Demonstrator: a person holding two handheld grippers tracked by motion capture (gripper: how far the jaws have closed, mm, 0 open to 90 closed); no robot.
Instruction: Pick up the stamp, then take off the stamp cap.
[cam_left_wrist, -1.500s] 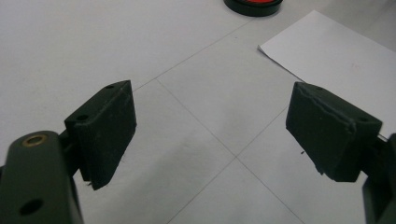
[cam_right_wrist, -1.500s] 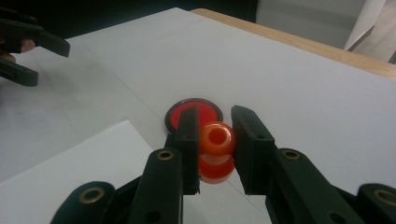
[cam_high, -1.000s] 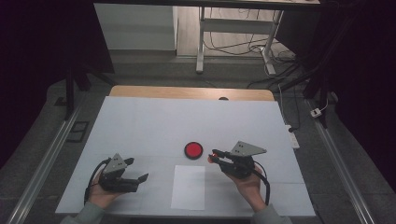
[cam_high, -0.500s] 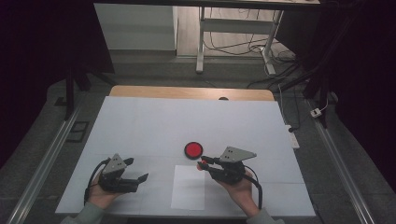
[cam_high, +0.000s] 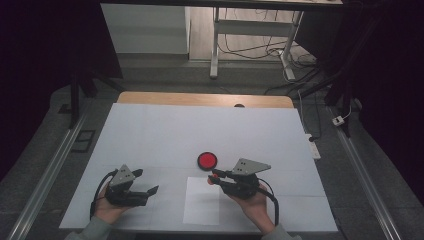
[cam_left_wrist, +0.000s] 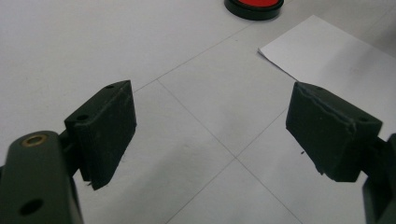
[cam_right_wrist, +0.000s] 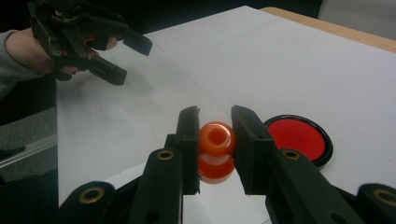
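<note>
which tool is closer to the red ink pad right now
Right. The right tool sits just below and right of the red ink pad, shut on an orange stamp. The left tool rests open, far off at the pad's lower left.

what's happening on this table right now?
A person works two handheld tools at a white-covered table. The right claw is clamped on a small orange plastic stamp with a round knob top, holding it over the near white sheet of paper, right beside the round red ink pad in a black case. The left claw waits open over the table, holding nothing.
</note>
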